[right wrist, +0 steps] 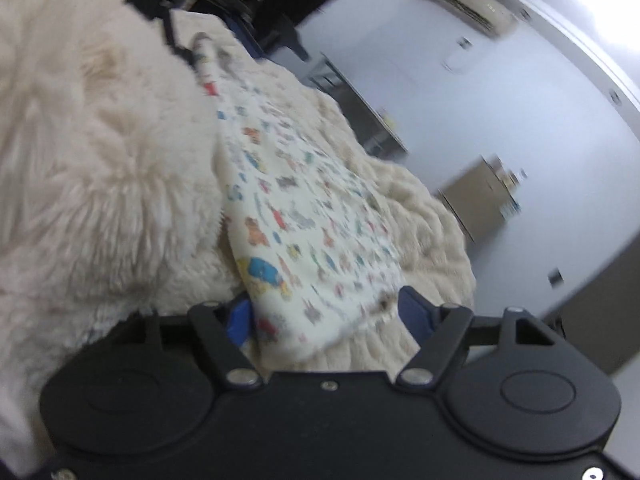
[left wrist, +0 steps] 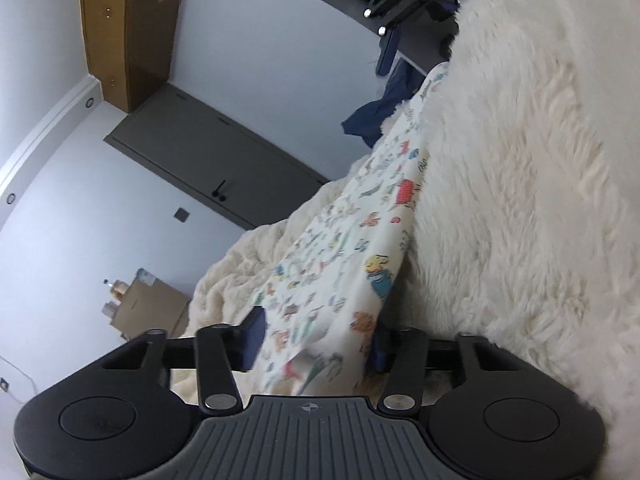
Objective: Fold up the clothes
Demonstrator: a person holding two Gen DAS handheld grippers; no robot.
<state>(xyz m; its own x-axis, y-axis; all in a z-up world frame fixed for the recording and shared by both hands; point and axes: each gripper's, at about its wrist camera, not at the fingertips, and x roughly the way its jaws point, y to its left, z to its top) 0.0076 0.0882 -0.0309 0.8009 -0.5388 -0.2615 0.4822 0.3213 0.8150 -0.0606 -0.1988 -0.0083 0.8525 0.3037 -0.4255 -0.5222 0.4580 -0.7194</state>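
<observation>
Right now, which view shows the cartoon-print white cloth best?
Left wrist: the cartoon-print white cloth is sharper there, its prints legible, running from the near jaws toward the far gripper. Right wrist shows the same cloth full length too, but motion-blurred.

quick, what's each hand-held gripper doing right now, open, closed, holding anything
Left hand-held gripper: jaws apart, printed cloth edge between them, grip cannot be told.
Right hand-held gripper: jaws apart, the cloth's other end between them, pads not pressing.

White cartoon-print garment (left wrist: 340, 264), cream fluffy blanket (left wrist: 520, 184), blue-padded black hand-held gripper (left wrist: 316, 336)
</observation>
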